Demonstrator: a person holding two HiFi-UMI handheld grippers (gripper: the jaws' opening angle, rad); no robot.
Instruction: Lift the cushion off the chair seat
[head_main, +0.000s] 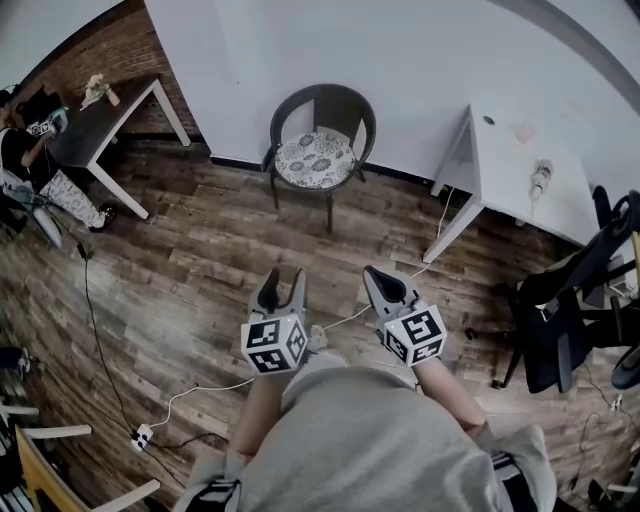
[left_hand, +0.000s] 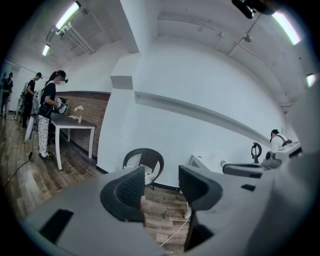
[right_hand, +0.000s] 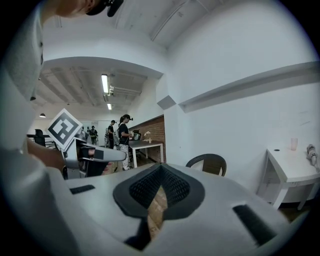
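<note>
A dark round-backed chair (head_main: 322, 108) stands against the white wall, with a pale patterned cushion (head_main: 316, 158) lying flat on its seat. Both grippers are held out over the wooden floor, well short of the chair. My left gripper (head_main: 283, 287) is open with nothing between its jaws; in the left gripper view the chair (left_hand: 145, 158) and an edge of the cushion (left_hand: 148, 175) show beyond the left gripper (left_hand: 161, 188). My right gripper (head_main: 381, 281) is shut and empty. From the right gripper (right_hand: 161, 188) the chair (right_hand: 207, 164) lies ahead to the right, its seat hidden.
A white table (head_main: 520, 170) stands right of the chair, a dark table (head_main: 100, 112) to the left with a person (head_main: 30, 150) beside it. A black office chair (head_main: 565, 305) is at the right. A cable (head_main: 200, 392) and power strip (head_main: 143, 436) lie on the floor.
</note>
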